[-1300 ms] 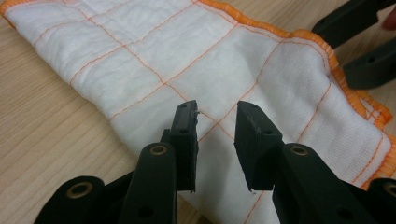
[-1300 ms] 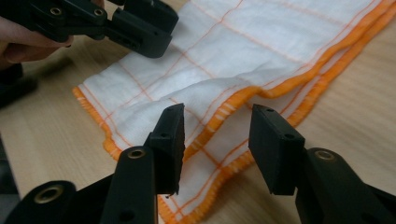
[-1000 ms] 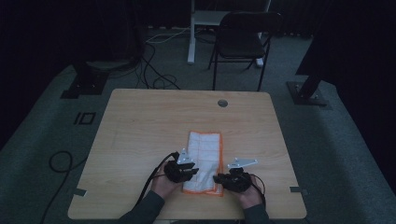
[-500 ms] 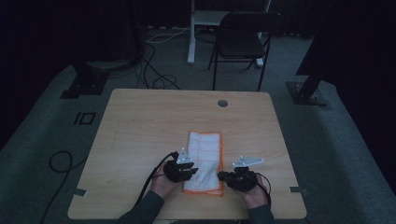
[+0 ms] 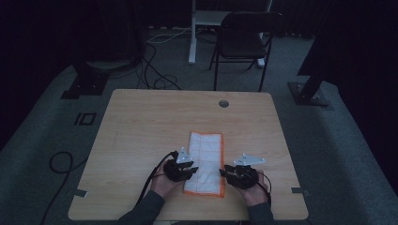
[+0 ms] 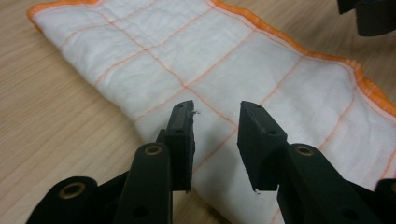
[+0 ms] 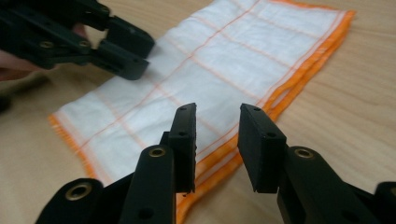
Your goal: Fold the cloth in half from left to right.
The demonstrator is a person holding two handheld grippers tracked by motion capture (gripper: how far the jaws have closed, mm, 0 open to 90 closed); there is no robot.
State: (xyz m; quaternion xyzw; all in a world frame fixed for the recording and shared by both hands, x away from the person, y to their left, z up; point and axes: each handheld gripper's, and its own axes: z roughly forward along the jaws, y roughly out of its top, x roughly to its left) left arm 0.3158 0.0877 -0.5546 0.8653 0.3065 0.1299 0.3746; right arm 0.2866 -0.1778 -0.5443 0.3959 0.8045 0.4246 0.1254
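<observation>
A folded white cloth (image 5: 204, 164) with orange edging is laid on the near middle of the counter (image 5: 141, 122), long axis running near to far. It is flanked at its near end: left tongs (image 5: 183, 168) over the left edge, right tongs (image 5: 229, 172) just beside the orange right edge. Both tongs are seen parted, gripping nothing. Neither hand is judged nearer; each faces inward.

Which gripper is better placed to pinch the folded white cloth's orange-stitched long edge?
Right, probably. The right gripper has open jaws straddling the orange-hemmed white cloth's layered edge. The left gripper, also open, hovers over the cloth's plain side.
</observation>
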